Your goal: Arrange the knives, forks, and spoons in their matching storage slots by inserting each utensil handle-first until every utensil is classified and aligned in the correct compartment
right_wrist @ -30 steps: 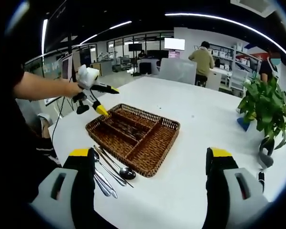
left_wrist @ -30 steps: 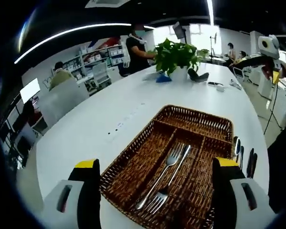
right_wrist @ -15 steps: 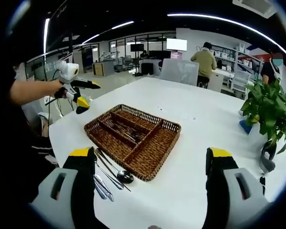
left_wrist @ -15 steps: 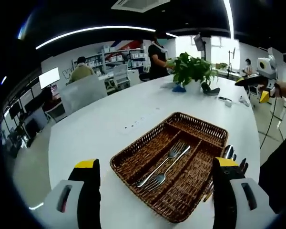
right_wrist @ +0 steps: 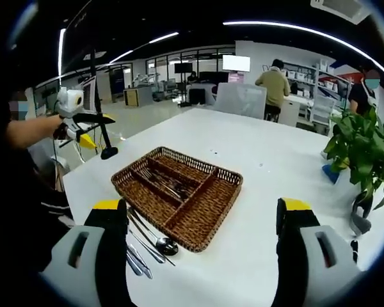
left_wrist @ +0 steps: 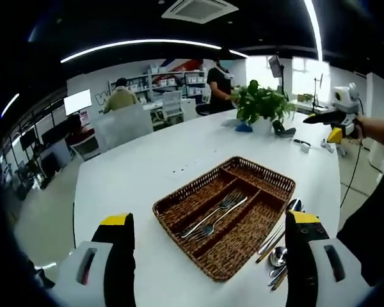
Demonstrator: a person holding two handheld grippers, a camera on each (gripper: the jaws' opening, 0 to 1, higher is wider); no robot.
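A brown wicker tray [left_wrist: 262, 171] with long compartments lies on the white table. Two forks [left_wrist: 212, 216] lie side by side in its middle slot. Several loose spoons and knives [left_wrist: 278, 248] rest on the table beside the tray's long side. My left gripper [left_wrist: 210, 219] hovers open, back from the tray, with nothing between its jaws. In the right gripper view the tray [right_wrist: 205, 165], the forks [right_wrist: 159, 180] and the loose utensils [right_wrist: 147, 246] lie ahead of my right gripper [right_wrist: 201, 206], which is open with nothing held. The left gripper [right_wrist: 83, 128] hangs off the table's left side.
A potted plant [left_wrist: 261, 102] stands at the table's far end with small items around it; it also shows as the plant [right_wrist: 361, 153]. A black stand [right_wrist: 105, 151] sits near the table corner. People work at desks behind. White table surface [left_wrist: 147, 173] lies beyond the tray.
Both cameras have drawn back, so the tray looks smaller and farther. In the right gripper view the left gripper has moved left, from over the tray's corner to beyond the table edge.
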